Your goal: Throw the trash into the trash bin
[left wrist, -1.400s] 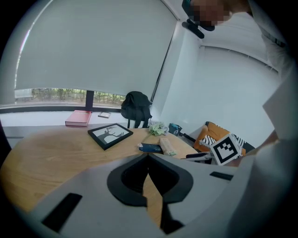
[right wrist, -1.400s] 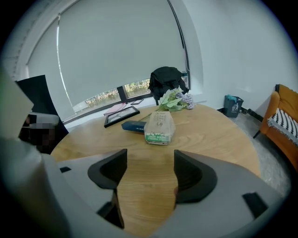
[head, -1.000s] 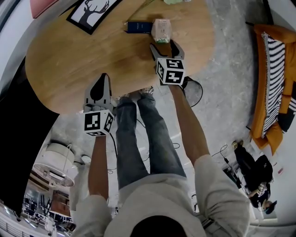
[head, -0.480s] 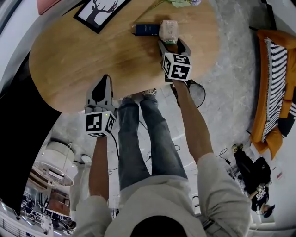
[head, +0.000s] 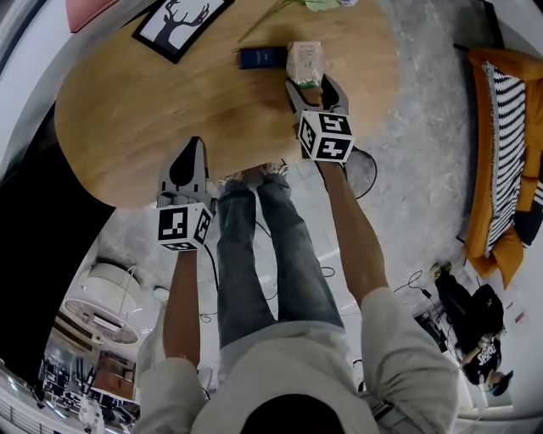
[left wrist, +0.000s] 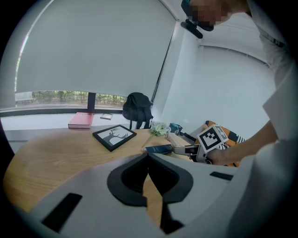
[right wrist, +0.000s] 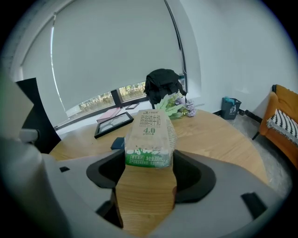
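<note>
A small milk carton (head: 304,58) with a green band stands on the round wooden table (head: 136,110), near its right side. My right gripper (head: 311,85) is open, and its two fingertips flank the carton's near lower end. In the right gripper view the carton (right wrist: 150,137) fills the gap at the tips of my right gripper (right wrist: 149,161). My left gripper (head: 193,146) is shut and empty, hovering over the table's near edge. In the left gripper view the left gripper (left wrist: 148,157) points across the table top.
A dark blue flat box (head: 261,57) lies just left of the carton. A framed deer picture (head: 176,21), a pink book (left wrist: 81,120) and a flower bunch (right wrist: 174,104) sit farther back. A small dark bin (right wrist: 230,108) stands on the floor beyond the table. An orange sofa (head: 501,144) is at right.
My right gripper has moved forward to the carton, so its tips now sit on either side of the base. The left gripper has stayed in place.
</note>
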